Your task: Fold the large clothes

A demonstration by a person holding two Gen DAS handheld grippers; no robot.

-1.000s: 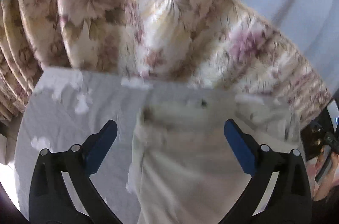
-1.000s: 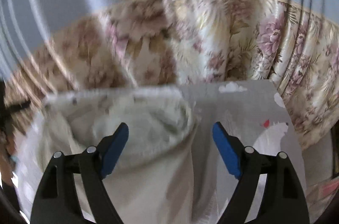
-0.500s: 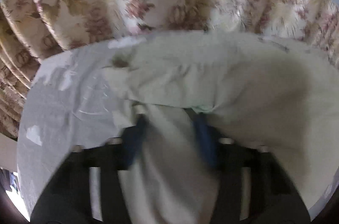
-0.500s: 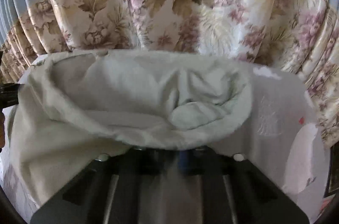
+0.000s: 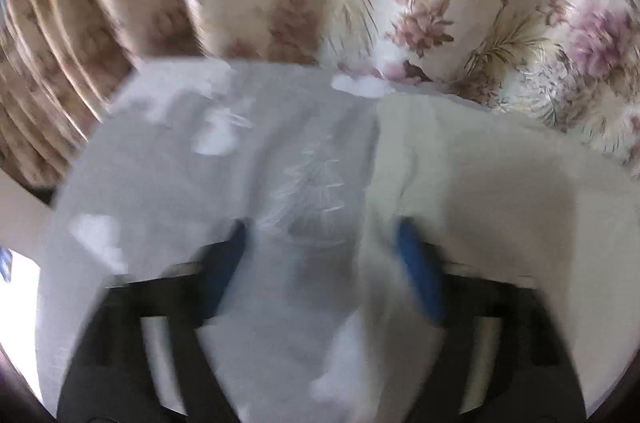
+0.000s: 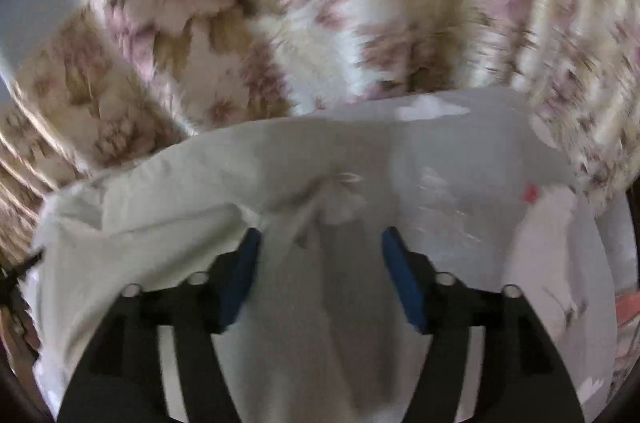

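Left gripper: my black two-finger left gripper with blue pads (image 5: 320,247) points down at the table, its jaws spread wide; they have just been opening. The near pad edge sits at the border of the garment, with grey cloth showing between the pads and nothing pinched.

Right gripper: my black two-finger right gripper with blue pads (image 6: 320,255) is spread too, its jaws having just been opening. Pale fabric lies in the gap, but the pads do not press on it.

Garment: the large cream-coloured cotton garment (image 5: 500,207) lies loosely heaped on the table. In the left wrist view it fills the right half; in the right wrist view (image 6: 160,215) it spreads across the left and centre, with a rumpled fold just ahead of the fingers.

Table cover: a light grey tablecloth printed with white clouds (image 5: 180,163) lies under the garment; in the right wrist view a small red mark sits on it at the right.

Backdrop: a pleated floral curtain in cream, pink and brown (image 5: 400,3) hangs behind the table's far edge. Both views are blurred.
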